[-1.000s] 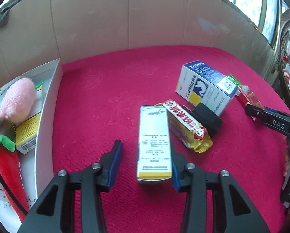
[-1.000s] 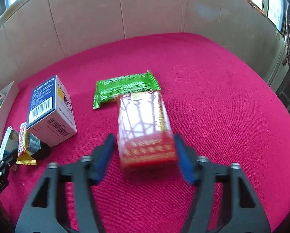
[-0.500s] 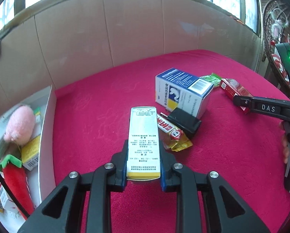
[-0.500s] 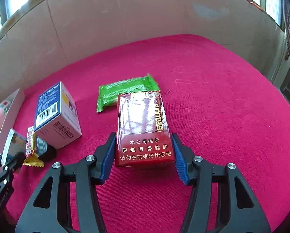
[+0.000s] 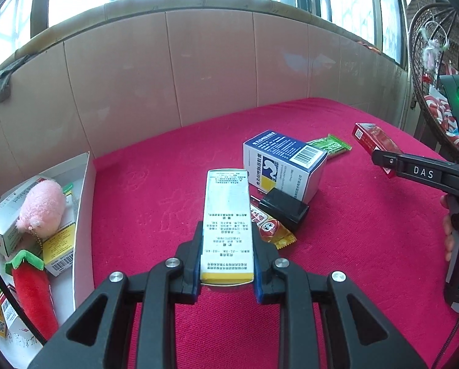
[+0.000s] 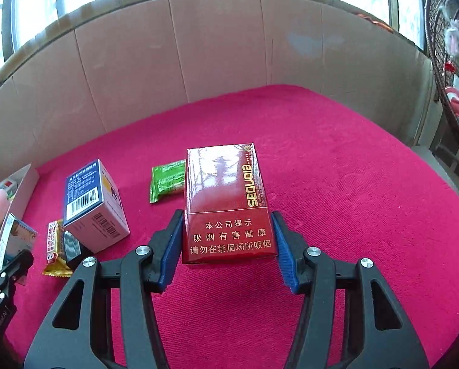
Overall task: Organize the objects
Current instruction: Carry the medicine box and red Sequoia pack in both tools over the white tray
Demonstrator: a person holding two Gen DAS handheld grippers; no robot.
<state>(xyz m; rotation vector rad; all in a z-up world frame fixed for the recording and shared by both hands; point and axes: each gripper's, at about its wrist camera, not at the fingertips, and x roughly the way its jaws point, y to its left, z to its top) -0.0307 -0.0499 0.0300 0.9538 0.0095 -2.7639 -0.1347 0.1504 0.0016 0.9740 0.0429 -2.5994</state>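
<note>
The left tongs (image 5: 228, 264) are clamped on a long, narrow white-and-yellow printed carton (image 5: 228, 224), raised off the red cloth (image 5: 155, 203). The right tongs (image 6: 228, 240) grip a glossy red cigarette pack (image 6: 226, 206). Both picks look complete; next comes carrying each across to the white cardboard tray (image 5: 83, 215) left of the left tongs.

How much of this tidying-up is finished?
Partly. Toys and packets already lie in the white box. The left tool grips a narrow carton, the right tool a red pack. A blue box, snacks and a black block remain.
</note>
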